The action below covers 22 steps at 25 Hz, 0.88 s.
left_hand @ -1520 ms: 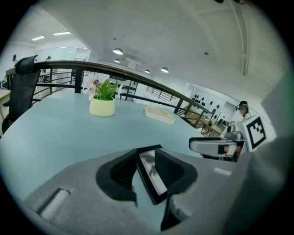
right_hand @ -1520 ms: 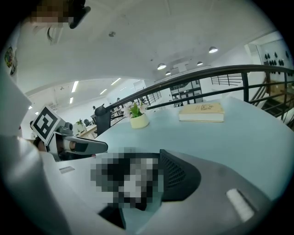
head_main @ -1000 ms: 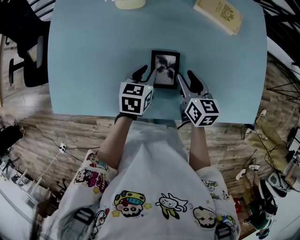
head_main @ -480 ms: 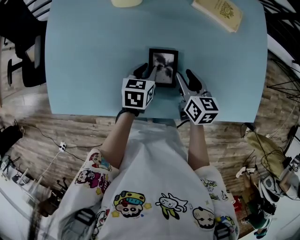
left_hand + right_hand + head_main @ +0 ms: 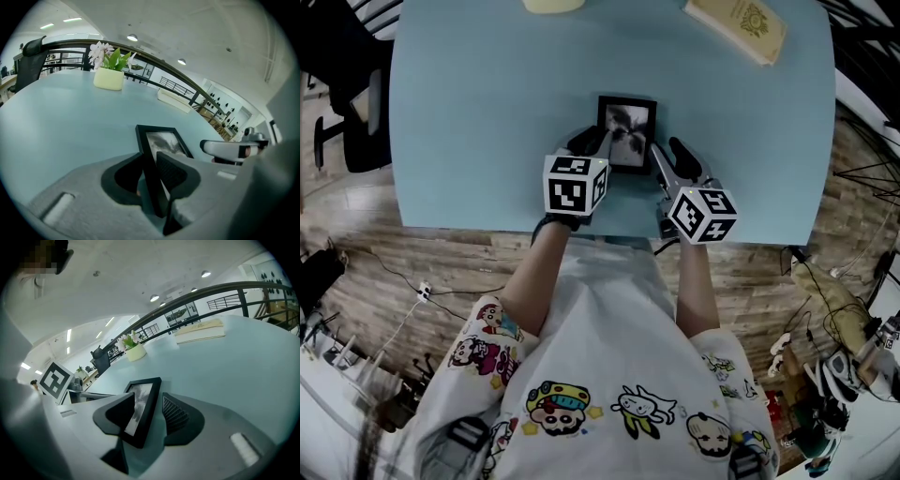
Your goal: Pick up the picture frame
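Pale blue surface (image 5: pixel 487 122) over a wood-plank floor (image 5: pixel 441 272) strewn with cables. A railing and ceiling lights run behind it in both gripper views.

- Picture frame (image 5: pixel 627 133): black, small, dark print inside. It sits near the surface's near edge, its face showing to the head view. Whether it lies flat or leans back cannot be told.
- Left claw (image 5: pixel 593 142): at the frame's left side. In the left gripper view the claw (image 5: pixel 150 157) straddles the frame's (image 5: pixel 164 140) left rail. Its jaws have just been closing but are spread, a pad close on either side of the rail and no firm pinch visible.
- Right claw (image 5: pixel 667 152): at the frame's right side. In the right gripper view the claw (image 5: pixel 149 399) is spread around the frame's (image 5: pixel 147 408) right rail. One jaw is over the print, and a strip of blue shows between the rail and the ribbed outer pad.
- Marker cubes (image 5: pixel 574 190) (image 5: pixel 701 214): just nearer the person than the frame, one on each claw.
- Pale yellow flowerpot (image 5: pixel 108 77): white blooms and green leaves, well beyond the frame on the far left.
- Tan book (image 5: pixel 736 28): well beyond the frame on the far right, lying askew.
- Black office chair (image 5: pixel 356 103): off the surface, far left of the frame.
- Person's cartoon-print shirt (image 5: pixel 609 375): below the frame in the head view.
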### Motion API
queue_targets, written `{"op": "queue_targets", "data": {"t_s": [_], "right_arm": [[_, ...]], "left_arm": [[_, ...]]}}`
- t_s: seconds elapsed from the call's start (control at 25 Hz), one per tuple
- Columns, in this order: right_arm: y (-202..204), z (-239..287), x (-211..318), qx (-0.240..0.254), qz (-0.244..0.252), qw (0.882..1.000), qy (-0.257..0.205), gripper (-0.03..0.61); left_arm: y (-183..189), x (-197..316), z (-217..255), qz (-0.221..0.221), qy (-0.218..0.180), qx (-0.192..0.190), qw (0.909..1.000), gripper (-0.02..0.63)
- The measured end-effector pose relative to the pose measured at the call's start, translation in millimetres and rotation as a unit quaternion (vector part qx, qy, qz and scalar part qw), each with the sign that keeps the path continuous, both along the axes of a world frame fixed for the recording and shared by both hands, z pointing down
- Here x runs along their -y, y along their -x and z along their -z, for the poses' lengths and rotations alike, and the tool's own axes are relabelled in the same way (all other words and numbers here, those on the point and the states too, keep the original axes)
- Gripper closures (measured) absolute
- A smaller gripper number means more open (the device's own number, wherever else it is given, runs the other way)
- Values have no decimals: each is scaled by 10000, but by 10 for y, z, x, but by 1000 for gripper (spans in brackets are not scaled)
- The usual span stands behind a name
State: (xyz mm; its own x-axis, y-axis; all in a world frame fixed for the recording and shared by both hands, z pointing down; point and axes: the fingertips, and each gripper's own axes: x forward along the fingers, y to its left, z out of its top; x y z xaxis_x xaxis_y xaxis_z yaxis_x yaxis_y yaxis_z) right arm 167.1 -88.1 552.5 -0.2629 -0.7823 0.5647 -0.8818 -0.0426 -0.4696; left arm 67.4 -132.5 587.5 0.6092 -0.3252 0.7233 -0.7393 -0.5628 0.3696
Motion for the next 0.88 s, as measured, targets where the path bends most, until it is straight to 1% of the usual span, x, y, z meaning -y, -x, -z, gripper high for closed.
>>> {"op": "queue_targets", "data": {"t_s": [0.28, 0.52, 0.64, 0.88], "right_arm": [[14, -46, 16, 178, 27, 9997, 134, 388], [71, -118, 11, 477, 104, 9983, 331, 393], [83, -142, 24, 610, 139, 9972, 405, 394], [137, -246, 22, 1048, 304, 9910, 777, 394]], "left_arm": [[17, 23, 3, 179, 115, -78, 9997, 532], [19, 28, -6, 315, 197, -127, 9992, 537], [26, 32, -9, 433, 310, -190, 9984, 538], [23, 35, -16, 586, 489, -299, 9966, 540]]}}
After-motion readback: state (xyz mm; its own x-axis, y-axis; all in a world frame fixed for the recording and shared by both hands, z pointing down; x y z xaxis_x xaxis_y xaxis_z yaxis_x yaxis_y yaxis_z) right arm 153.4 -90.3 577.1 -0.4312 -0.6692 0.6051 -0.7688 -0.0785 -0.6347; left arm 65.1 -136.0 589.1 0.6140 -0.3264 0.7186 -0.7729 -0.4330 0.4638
